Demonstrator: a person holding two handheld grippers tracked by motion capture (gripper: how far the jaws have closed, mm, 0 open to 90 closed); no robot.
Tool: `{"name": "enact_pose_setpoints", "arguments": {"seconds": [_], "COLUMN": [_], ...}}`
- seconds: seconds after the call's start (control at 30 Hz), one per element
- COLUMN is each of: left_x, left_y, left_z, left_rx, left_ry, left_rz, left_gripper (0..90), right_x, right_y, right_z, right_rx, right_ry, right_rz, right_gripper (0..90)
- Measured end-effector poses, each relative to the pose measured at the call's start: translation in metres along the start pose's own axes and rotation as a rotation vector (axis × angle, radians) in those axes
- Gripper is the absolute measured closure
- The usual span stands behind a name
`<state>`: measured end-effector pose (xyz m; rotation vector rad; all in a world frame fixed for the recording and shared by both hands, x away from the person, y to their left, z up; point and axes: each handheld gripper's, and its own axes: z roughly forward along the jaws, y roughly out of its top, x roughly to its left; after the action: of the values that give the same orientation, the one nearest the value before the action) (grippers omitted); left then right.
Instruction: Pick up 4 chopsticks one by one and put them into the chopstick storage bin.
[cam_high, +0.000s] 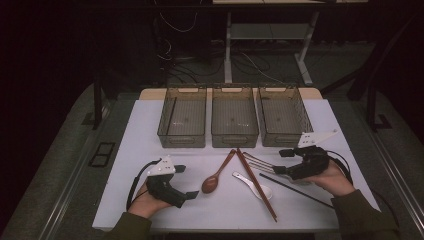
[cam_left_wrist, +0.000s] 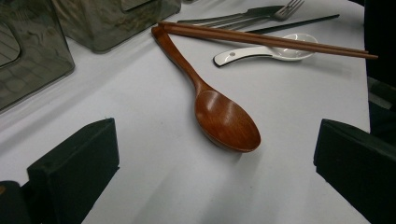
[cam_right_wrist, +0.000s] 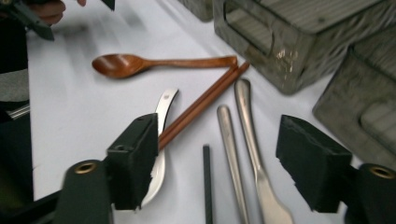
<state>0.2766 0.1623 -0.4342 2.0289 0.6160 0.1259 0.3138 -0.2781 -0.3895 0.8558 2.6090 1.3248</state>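
Hovering open, right gripper (cam_high: 283, 161) straddles two metal handles (cam_right_wrist: 243, 140) w/o touching; left gripper (cam_high: 186, 181) open nr wooden spoon (cam_left_wrist: 219, 112).

Both tongs, left (cam_high: 186, 182) and right (cam_high: 281, 161), gape empty.

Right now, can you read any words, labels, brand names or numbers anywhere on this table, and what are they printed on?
None can be read.
The three smoky clear plastic bins: no label or lettering visible.
The brown wooden spoon, the brown wooden chopsticks, the white ceramic spoon and the metal forks: plain, no marks.
The white table: blank.
The black jaws of the left gripper and the right gripper: no markings.
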Motion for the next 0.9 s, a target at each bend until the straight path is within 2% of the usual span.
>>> {"name": "enact_pose_setpoints", "arguments": {"seconds": [0.1,0.3,0.47,0.8,0.9], "left_x": [0.000,0.000,-0.001,0.000,0.000], "left_y": [0.000,0.000,0.000,0.001,0.001], "left_z": [0.000,0.000,-0.001,0.000,0.000], "left_rx": [-0.001,-0.001,0.000,-0.003,-0.003], "left_ry": [0.001,0.003,0.002,0.004,0.005], "left_rz": [-0.001,-0.001,-0.001,-0.001,0.000], "left_gripper": [0.0,0.0,0.0,0.0,0.0], "right_x": [0.001,0.005,0.009,0.010,0.010], "right_y": [-0.006,-0.021,-0.034,-0.063,-0.072], "right_z": [-0.005,-0.015,-0.021,-0.033,-0.032], "right_rx": [0.008,0.032,0.072,0.121,0.158], "right_ry": [0.016,0.015,0.015,-0.022,-0.050], "right_rz": [0.008,0.003,-0.003,0.019,0.016], "right_gripper": [35.3,43.2,49.5,64.6,68.2]}}
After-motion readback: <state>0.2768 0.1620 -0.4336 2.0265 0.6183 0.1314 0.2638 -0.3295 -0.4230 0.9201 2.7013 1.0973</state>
